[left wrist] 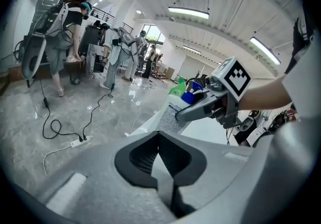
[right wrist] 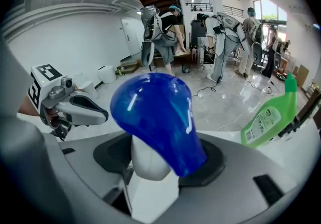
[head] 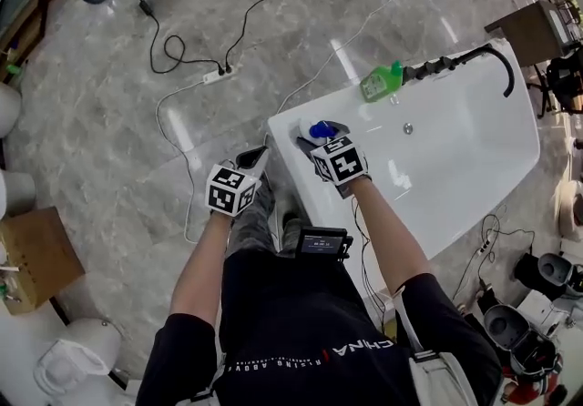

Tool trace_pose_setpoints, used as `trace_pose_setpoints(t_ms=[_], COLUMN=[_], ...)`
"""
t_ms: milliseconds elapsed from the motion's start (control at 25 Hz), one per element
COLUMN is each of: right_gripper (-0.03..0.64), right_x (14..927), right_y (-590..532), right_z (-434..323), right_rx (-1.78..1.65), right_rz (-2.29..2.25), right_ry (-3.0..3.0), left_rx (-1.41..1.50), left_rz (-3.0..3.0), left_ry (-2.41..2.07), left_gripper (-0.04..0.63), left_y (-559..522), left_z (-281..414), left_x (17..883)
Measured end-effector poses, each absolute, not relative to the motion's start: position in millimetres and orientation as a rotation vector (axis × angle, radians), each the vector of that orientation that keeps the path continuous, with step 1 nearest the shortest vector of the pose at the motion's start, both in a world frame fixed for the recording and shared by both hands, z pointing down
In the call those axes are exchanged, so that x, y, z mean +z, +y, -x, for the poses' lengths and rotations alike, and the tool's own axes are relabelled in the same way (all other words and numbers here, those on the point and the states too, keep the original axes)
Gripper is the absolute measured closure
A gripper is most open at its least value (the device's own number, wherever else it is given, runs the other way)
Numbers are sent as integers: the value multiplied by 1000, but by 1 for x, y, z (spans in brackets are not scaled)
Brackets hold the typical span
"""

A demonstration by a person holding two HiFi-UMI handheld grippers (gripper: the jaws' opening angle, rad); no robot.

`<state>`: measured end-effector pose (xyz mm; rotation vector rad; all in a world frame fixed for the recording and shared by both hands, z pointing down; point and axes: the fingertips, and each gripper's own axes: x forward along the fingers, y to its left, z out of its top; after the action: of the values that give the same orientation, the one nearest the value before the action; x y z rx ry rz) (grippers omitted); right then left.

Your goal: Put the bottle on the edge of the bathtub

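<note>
A white bottle with a blue cap (head: 319, 129) hangs over the near left corner of the white bathtub (head: 437, 90), and my right gripper (head: 316, 135) is shut on it. In the right gripper view the blue cap (right wrist: 155, 115) fills the middle, with the white neck between the jaws. From the left gripper view, the bottle (left wrist: 173, 113) sits in the right gripper's fingers (left wrist: 198, 110) above the tub corner. My left gripper (head: 254, 157) hovers just left of the tub, over the floor. Its jaws (left wrist: 161, 160) are together with nothing in them.
A green bottle (head: 381, 83) lies on the tub's far rim beside a black faucet and hose (head: 460, 61). A power strip with cables (head: 219, 75) lies on the marble floor. A cardboard box (head: 32, 258) and white fixtures stand at left. Several people stand far off.
</note>
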<state>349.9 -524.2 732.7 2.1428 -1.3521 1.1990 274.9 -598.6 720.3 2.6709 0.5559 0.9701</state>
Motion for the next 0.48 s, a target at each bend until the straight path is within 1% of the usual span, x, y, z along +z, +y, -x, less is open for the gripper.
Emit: trace_pose_setpoints(t_ms=[240, 480], right_gripper=[342, 341], right_x=[767, 780], right_y=[-533, -540], right_z=[-382, -398], right_rx=[1194, 1178], right_rz=[-2171, -2179], right_ry=[-1261, -1215], left_rx=[987, 1032], left_rz=[-2648, -2612], left_ry=[581, 594], left_gripper=[586, 586], left_y=[-613, -618], left_z=[-301, -301], left_x=[751, 769])
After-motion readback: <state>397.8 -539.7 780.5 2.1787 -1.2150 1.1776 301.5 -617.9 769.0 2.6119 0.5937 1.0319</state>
